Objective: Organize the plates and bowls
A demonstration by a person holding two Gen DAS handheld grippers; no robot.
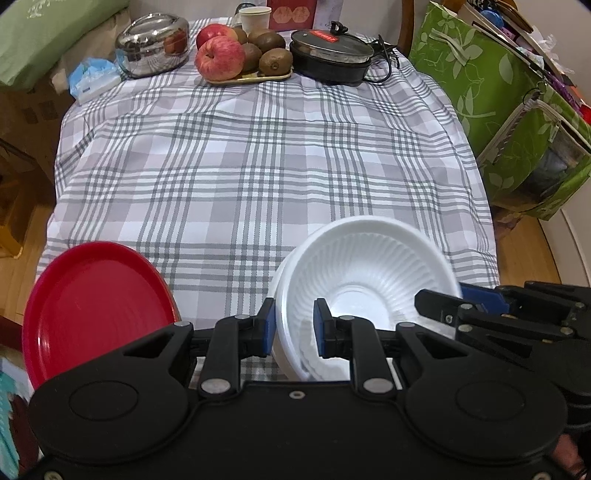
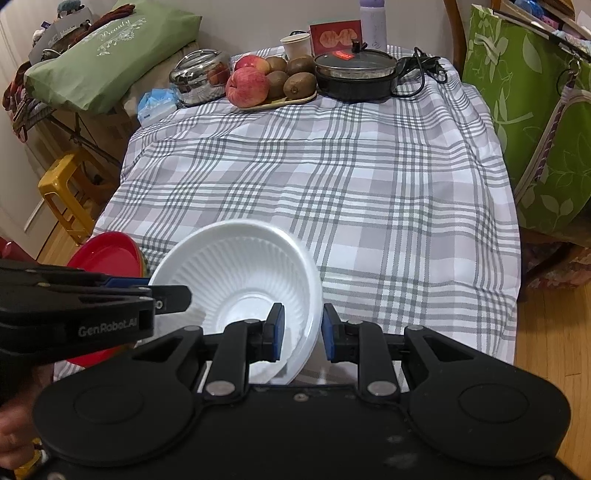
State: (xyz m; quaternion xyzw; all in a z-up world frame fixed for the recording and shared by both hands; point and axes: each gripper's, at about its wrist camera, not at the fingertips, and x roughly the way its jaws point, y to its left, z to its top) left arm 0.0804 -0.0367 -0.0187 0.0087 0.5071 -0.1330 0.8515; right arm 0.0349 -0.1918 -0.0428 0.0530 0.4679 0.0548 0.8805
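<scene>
A stack of white ribbed foam bowls (image 1: 369, 273) is tilted above the near edge of the checked table (image 1: 258, 166). My left gripper (image 1: 294, 325) is shut on the stack's left rim. My right gripper (image 2: 303, 332) straddles the right rim of the same bowls (image 2: 243, 280), its pads close to the rim; contact is unclear. A red plate (image 1: 96, 306) lies at the near left of the table, also seen in the right wrist view (image 2: 107, 251). Each gripper shows in the other's view: the right one (image 1: 443, 306), the left one (image 2: 173, 295).
At the table's far end stand a steel lunch box (image 1: 153, 44), a tray of apples and kiwis (image 1: 243, 51), a paper cup (image 1: 255, 18) and a black electric pot with cord (image 1: 328, 55). A green bag (image 1: 498, 92) stands right, a yellow stool (image 2: 66, 192) left.
</scene>
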